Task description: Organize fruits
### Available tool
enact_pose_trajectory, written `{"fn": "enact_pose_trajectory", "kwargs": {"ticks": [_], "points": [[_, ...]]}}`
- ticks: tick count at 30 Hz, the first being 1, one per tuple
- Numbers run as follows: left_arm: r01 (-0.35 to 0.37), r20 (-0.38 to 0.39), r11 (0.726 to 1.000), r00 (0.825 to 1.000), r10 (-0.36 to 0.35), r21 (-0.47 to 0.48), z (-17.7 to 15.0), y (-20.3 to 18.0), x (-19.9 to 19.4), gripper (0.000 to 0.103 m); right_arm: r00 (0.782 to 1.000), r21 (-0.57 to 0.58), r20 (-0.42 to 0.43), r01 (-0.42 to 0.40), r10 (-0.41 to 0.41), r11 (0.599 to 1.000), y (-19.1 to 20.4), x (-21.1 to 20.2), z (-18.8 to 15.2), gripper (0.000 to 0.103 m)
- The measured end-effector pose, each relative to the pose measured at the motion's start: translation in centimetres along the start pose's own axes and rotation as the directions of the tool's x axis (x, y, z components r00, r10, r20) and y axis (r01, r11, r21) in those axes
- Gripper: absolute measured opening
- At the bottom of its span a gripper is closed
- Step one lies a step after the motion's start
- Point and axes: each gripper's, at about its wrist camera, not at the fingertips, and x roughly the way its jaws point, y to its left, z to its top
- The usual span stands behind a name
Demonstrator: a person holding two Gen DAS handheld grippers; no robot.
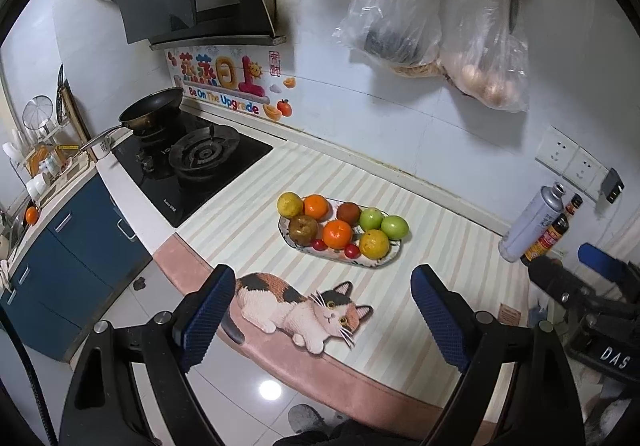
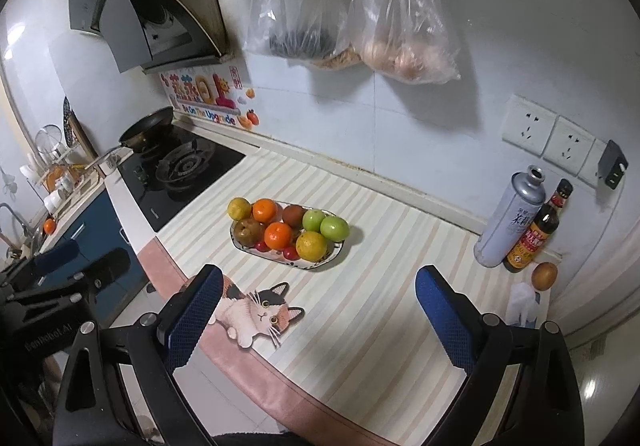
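So the oval plate [image 1: 394, 252] sits mid-counter on the striped mat [image 1: 440, 286], and it's loaded: two oranges [image 1: 337, 233], two green apples [image 1: 394, 227], two yellowish citrus [image 1: 374, 244], a brownish pear [image 1: 303, 228], a dark reddish-brown fruit [image 1: 348, 213] and two little red cherry tomatoes [image 1: 351, 251] tucked along the near rim. One more brown fruit [image 2: 544, 275] sits off alone at about 3 o'clock from the plate, just beside the soy sauce bottle [image 2: 530, 236] and the grey canister [image 2: 508, 222] (which stand right next to each other). A cat-shaped mat [image 1: 298, 308] lies at 6 o'clock, near the counter edge. Two plastic bags [image 2: 404, 30] hang on the wall at 12 o'clock. The left gripper [image 1: 324, 320] and the right gripper [image 2: 320, 320] are both spread wide, nothing in either, hovering short of the plate.
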Motion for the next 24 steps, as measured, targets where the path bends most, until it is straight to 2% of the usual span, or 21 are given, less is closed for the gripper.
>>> {"fn": "enact_pose_trajectory", "kwargs": {"ticks": [2,3,8,12,24], "points": [[-0.011,-0.009,1.000,1.000,0.011,0.009,0.5,0.0,1.1,0.095,1.000,-0.003,-0.009,-0.001,0.001,1.000,0.0,1.2,0.2,0.099],[-0.025,-0.017,1.000,1.000,0.025,0.011,0.7,0.1,1.9,0.103,1.000,-0.007,-0.015,0.004,-0.004,1.000,0.0,2.0,0.3,0.099],[-0.054,-0.041,0.999,0.998,0.055,0.004,1.2,0.5,5.0,0.103,0.999,0.006,-0.045,-0.011,0.011,1.000,-0.8,5.6,0.9,0.099],[-0.081,-0.064,0.997,0.995,0.081,0.001,1.4,0.9,7.1,0.103,0.998,0.010,-0.065,0.015,-0.014,1.000,-1.3,8.5,1.4,0.099],[-0.098,-0.115,0.995,0.989,0.096,-0.008,2.4,1.3,12.3,0.103,0.994,-0.007,-0.105,0.034,-0.034,0.999,-0.7,14.4,2.8,0.099]]}}
